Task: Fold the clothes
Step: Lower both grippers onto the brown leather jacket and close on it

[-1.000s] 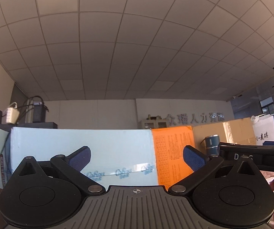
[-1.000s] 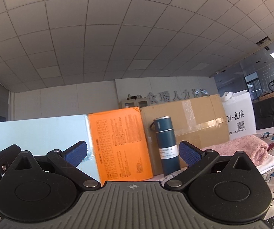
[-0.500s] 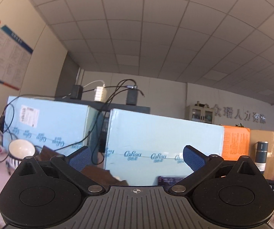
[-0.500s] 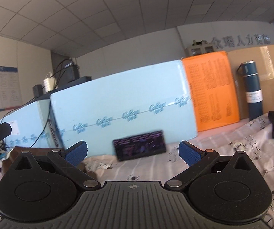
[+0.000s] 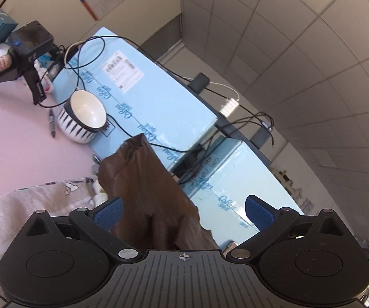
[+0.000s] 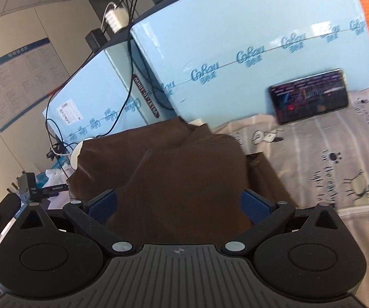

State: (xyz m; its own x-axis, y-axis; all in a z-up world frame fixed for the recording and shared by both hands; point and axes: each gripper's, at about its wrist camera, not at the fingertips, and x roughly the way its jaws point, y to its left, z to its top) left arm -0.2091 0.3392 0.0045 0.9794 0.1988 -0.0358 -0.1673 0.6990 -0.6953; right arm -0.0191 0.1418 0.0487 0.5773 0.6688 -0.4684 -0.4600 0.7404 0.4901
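A dark brown garment (image 6: 184,174) lies crumpled on a printed bedsheet (image 6: 325,154), bunched up against light blue boards. My right gripper (image 6: 179,205) is open just in front of it, and the cloth fills the gap between the wide-spread blue pads (image 6: 102,205). In the left wrist view, which is strongly tilted, the same brown garment (image 5: 153,192) rises in a fold between the fingers of my left gripper (image 5: 183,213), which is also open. Neither gripper holds the cloth. Whether the pads touch it cannot be told.
Light blue boards (image 6: 235,38) with trailing cables wall off the back. A phone (image 6: 310,95) leans against them. A striped bowl (image 5: 84,115), a pen (image 5: 52,123) and a black hand-held device (image 5: 27,51) sit on a pink surface (image 5: 9,133) left of the sheet.
Both views have swung down and to the left, from the ceiling and back wall onto the sheet. The brown garment now lies between the fingers of each gripper. Both grippers stay open.
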